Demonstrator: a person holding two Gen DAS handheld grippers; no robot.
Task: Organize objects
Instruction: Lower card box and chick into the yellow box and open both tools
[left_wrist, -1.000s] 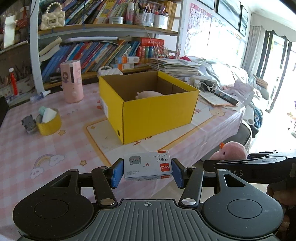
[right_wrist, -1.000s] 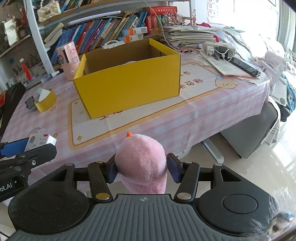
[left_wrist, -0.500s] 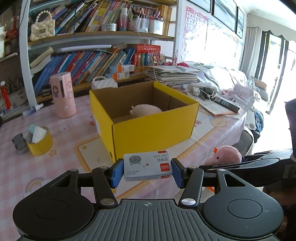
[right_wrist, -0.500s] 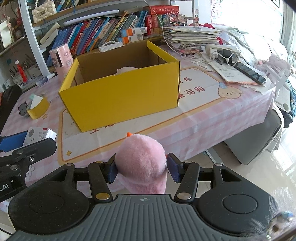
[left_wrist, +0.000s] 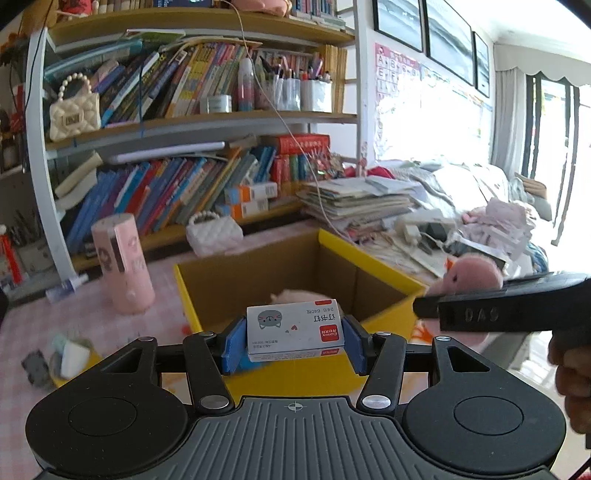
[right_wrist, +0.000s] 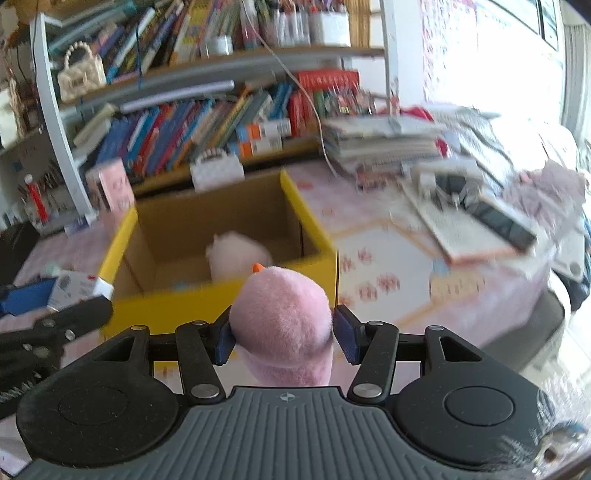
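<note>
Two plush toys (right_wrist: 282, 317), one staple box (left_wrist: 295, 328)

left hand-held gripper (left_wrist: 294, 341) raised, now at yellow box (left_wrist: 384, 258) front rim | right hand-held gripper (right_wrist: 282, 334) likewise

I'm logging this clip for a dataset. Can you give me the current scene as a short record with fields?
left hand-held gripper: shut on staple box
right hand-held gripper: shut on pink plush
target: open yellow box on the table
box contents: one pale pink plush
both grippers: near the box's front wall, above its rim
not yet done: neither held item is in the box
</note>
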